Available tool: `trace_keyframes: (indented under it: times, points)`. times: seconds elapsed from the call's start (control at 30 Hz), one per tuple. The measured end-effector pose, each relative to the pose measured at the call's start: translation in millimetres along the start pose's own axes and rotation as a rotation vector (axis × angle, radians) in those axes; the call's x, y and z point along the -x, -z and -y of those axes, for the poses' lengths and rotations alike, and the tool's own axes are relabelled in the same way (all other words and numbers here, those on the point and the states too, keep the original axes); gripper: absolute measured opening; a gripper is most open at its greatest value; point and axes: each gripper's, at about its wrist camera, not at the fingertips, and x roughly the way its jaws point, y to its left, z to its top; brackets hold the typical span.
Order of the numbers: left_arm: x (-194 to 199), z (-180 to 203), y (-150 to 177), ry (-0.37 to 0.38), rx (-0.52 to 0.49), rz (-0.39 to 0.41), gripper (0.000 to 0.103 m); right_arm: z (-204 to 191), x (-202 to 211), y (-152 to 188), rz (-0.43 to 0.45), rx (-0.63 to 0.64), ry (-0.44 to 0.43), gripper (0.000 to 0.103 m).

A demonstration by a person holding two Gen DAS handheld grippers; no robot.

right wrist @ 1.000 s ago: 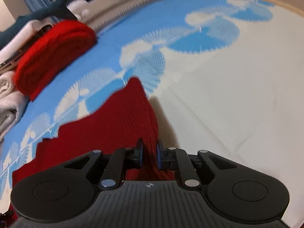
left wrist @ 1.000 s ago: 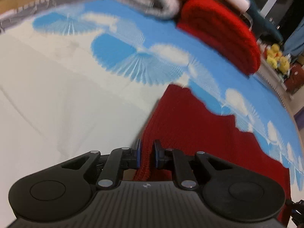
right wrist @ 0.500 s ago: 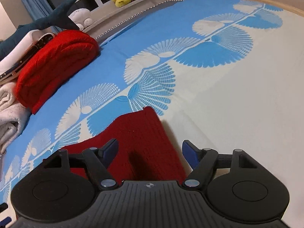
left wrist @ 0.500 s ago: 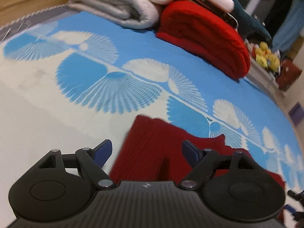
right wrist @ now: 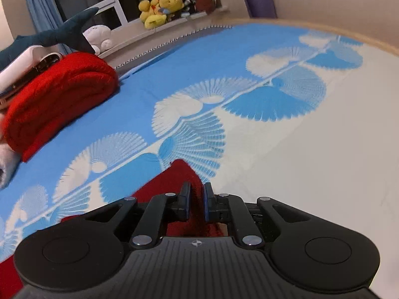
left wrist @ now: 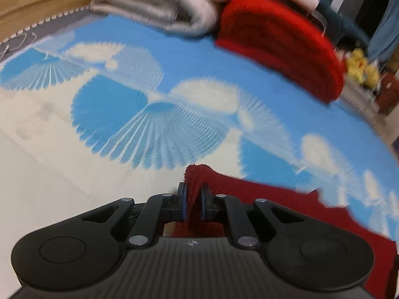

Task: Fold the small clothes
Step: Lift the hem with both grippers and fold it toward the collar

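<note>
Dark red knit fills the space between our fingers on both sides: we have the dark red garment pinched in each gripper. Our left gripper is closed down on a raised corner of it, the blue pads pressing a fold of cloth that stands up just past the tips. Our right gripper is likewise clamped on the garment, with a pointed corner of the knit rising ahead of the pads.

The garment lies on the bedspread, across the line where its blue fan pattern meets the plain cream part, and spreads between our two grippers; in the left view it runs off toward the right edge, in the right view toward the lower left.

Toward the far edge of the bedspread we see a folded bright red blanket, well apart from the garment, and it shows again in the right view. Just beside it sits a folded grey-white blanket. Beyond the bed's far edge, on the window ledge, are a yellow plush toy and a shark plush. The left view is motion-blurred.
</note>
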Motion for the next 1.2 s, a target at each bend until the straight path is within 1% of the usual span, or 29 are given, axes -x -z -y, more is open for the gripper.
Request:
trace_keyframes:
  times: [0.03,0.07,0.13,0.17,0.2,0.23,0.27,0.3,0.33,0.37,0.4,0.43,0.47,0.53,0.57,0.6,0.63,0.67,0.7,0.73,0.77,0.8,0.83,0.93,1.0,1.03,1.1,1.13,1.2]
  points:
    - [-8,-4,3,0.014,0.012,-0.017,0.012,1,-9,6,-0.034,0.015,0.018,0.01]
    - [-10,-5,6,0.027,0.021,0.0,0.012,3,-16,11,-0.055,0.025,0.022,0.01]
    - [-4,-1,6,0.031,0.018,0.027,0.014,2,-18,14,-0.056,0.032,0.013,0.013]
    - [1,1,5,0.044,0.015,0.045,0.019,0,-16,13,-0.047,0.042,0.021,0.015]
    - [6,3,5,0.054,0.008,0.065,0.034,-2,-12,11,-0.038,0.051,0.027,0.025]
    - [12,5,4,0.043,0.003,0.079,0.047,-3,-9,9,-0.029,0.058,0.036,0.034]
    - [18,6,3,0.016,0.007,0.093,0.073,-3,-3,6,-0.012,0.056,0.046,0.054]
    - [25,6,2,-0.017,0.023,0.104,0.092,-3,5,3,0.011,0.049,0.044,0.065]
    - [33,5,2,-0.047,0.039,0.119,0.095,-3,14,0,0.038,0.054,0.039,0.068]
    - [40,5,3,-0.07,0.04,0.131,0.097,-6,21,-1,0.055,0.079,0.037,0.069]
    - [46,6,3,-0.082,0.021,0.119,0.097,-8,29,-1,0.057,0.106,0.024,0.069]
    - [51,6,5,-0.086,-0.01,0.097,0.097,-9,35,0,0.044,0.129,-0.008,0.069]
    - [55,8,10,-0.092,-0.053,0.067,0.097,-12,40,2,0.017,0.157,-0.053,0.069]
    - [62,12,24,-0.101,-0.136,0.034,0.097,-17,51,11,-0.042,0.215,-0.132,0.069]
    - [63,15,33,-0.1,-0.199,0.03,0.101,-21,53,17,-0.065,0.249,-0.152,0.069]
    - [58,18,44,-0.111,-0.273,0.04,0.103,-28,50,27,-0.096,0.321,-0.15,0.07]
    - [48,20,53,-0.158,-0.35,0.027,0.103,-35,43,36,-0.123,0.389,-0.116,0.07]
    - [34,19,59,-0.189,-0.402,-0.006,0.103,-41,30,48,-0.16,0.467,-0.061,0.071]
    - [31,12,62,-0.16,-0.378,-0.003,0.103,-44,25,55,-0.145,0.508,-0.042,0.077]
    - [33,5,59,-0.143,-0.323,-0.02,0.103,-44,24,60,-0.088,0.537,-0.026,0.082]
    - [35,-1,55,-0.13,-0.279,-0.045,0.103,-45,25,60,-0.075,0.563,-0.017,0.086]
    - [39,-7,53,-0.124,-0.256,-0.055,0.103,-44,28,57,-0.075,0.565,-0.028,0.085]
    - [44,-11,54,-0.137,-0.26,-0.048,0.103,-40,33,53,-0.078,0.536,-0.042,0.085]
    - [66,-16,60,-0.184,-0.258,-0.02,0.103,-30,58,42,-0.082,0.434,-0.041,0.085]
    - [84,-13,65,-0.212,-0.236,0.0,0.103,-31,83,47,-0.082,0.4,-0.107,0.085]
    - [92,-12,67,-0.21,-0.233,0.009,0.103,-35,93,52,-0.09,0.405,-0.154,0.086]
    - [114,-9,85,-0.203,-0.243,0.032,0.103,-44,111,67,-0.102,0.448,-0.21,0.086]
    - [123,-10,96,-0.209,-0.253,0.045,0.103,-47,116,76,-0.107,0.487,-0.212,0.086]
    - [130,-11,122,-0.243,-0.317,0.057,0.103,-58,125,102,-0.104,0.596,-0.157,0.086]
